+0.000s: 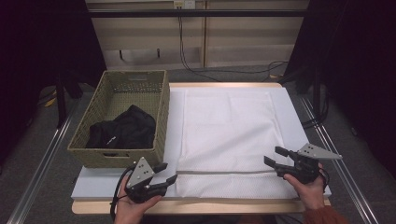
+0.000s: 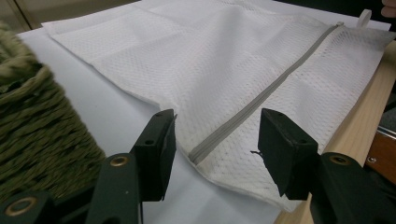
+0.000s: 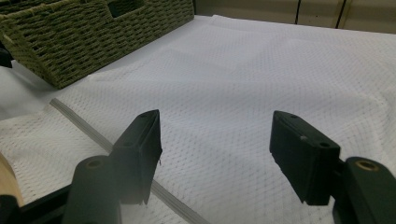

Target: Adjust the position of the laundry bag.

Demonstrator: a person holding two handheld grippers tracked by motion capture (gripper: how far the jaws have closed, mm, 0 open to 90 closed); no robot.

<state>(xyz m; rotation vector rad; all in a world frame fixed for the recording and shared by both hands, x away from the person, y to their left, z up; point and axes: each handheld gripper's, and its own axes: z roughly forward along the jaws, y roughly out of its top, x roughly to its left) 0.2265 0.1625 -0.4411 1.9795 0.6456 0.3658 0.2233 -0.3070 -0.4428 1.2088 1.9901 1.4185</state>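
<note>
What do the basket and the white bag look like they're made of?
Basket: olive woven cord or twisted paper rope, matte; thick braided strands show. Bag: white mesh fabric, likely synthetic, matte; a fine hole pattern and a grey zipper show.

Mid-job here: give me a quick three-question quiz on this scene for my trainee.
1. True or false: the black garment lies inside the woven basket.
2. Which gripper is nearer the basket: left gripper or right gripper?
3. Fill in: the grey zipper runs across the white mesh ____.

Key:
1. True.
2. The left gripper; it sits just in front of the basket's near wall.
3. Bag; it lies flat on the table, and both grippers are open and hold nothing.
</note>
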